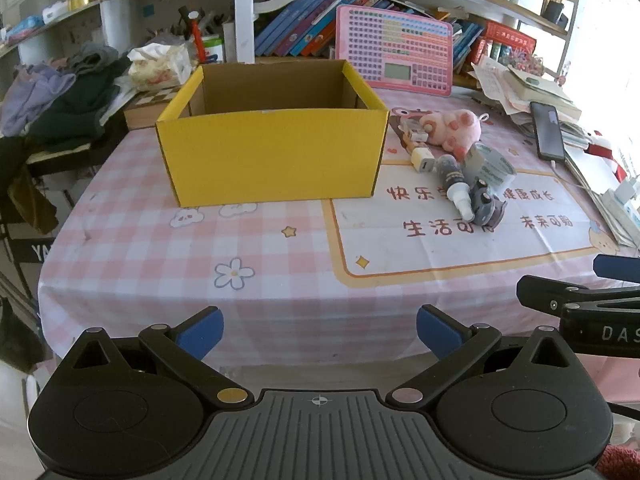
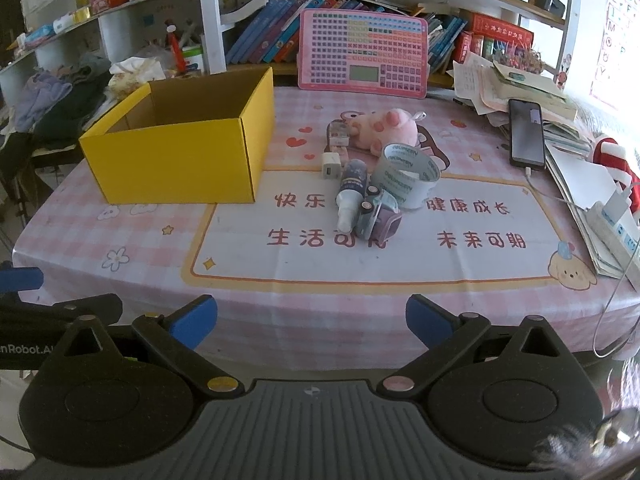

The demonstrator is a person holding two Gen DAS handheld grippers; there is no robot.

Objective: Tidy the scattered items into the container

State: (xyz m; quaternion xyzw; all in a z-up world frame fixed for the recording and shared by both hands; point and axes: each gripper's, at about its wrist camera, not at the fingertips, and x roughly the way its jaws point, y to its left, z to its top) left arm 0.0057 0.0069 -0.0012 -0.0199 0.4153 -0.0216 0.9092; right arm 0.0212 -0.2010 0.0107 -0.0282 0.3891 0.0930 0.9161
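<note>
An open yellow cardboard box point(image 1: 272, 156) point(image 2: 176, 168) stands on the pink checked tablecloth, empty as far as I can see. To its right lies a cluster: a pink plush pig point(image 2: 380, 126) point(image 1: 456, 126), a tape roll point(image 2: 408, 174) point(image 1: 490, 168), a small spray bottle point(image 2: 350, 196) point(image 1: 456, 184), a white charger cube point(image 2: 331, 165) point(image 1: 423, 159), a purple toy car point(image 2: 378, 216) point(image 1: 486, 204) and a small clear item point(image 2: 338, 134). My left gripper point(image 1: 319, 330) and right gripper point(image 2: 312, 322) are both open and empty at the table's near edge.
A pink keyboard toy point(image 2: 362, 54) leans at the back. A black phone point(image 2: 526, 138), paper stacks and a power strip point(image 2: 616, 224) lie along the right side. Clothes point(image 1: 60, 96) pile up left of the box. Shelves with books stand behind.
</note>
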